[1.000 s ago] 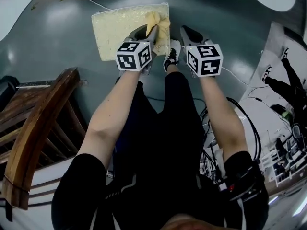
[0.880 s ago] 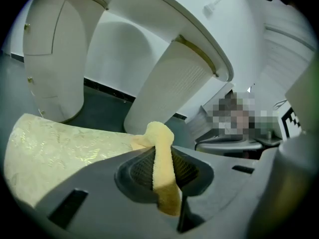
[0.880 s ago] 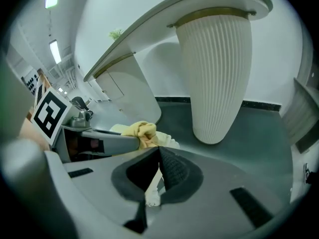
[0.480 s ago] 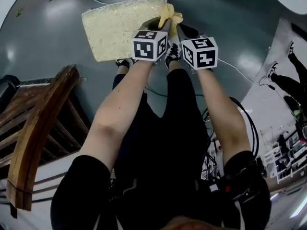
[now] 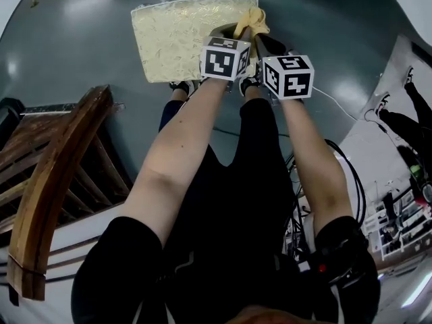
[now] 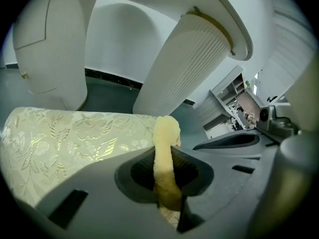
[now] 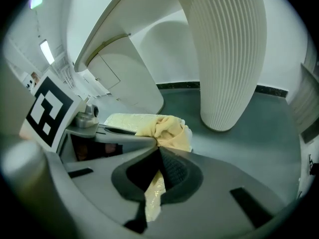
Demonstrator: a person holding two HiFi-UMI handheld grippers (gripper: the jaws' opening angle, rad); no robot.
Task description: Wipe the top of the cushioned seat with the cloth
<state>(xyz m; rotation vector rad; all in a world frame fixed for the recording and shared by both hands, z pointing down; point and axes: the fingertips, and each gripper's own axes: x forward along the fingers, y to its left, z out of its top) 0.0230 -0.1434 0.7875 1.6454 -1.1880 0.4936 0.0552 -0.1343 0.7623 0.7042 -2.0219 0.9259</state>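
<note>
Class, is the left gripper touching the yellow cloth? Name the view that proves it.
Touching. The left gripper view shows the yellow cloth clamped between the fingers of the left gripper, with no gap on either side.

Light: bright, even, from overhead; lamp strip visible.
Glare: soft pale patches on the floor.
Shadows: faint, on the near side of the seat.
Distortion: strong fisheye, black corners.
Focus: nearest foreground soft in gripper views; head view sharp.

The left tool hid the cloth's lower part and the cushioned seat's near right corner
</note>
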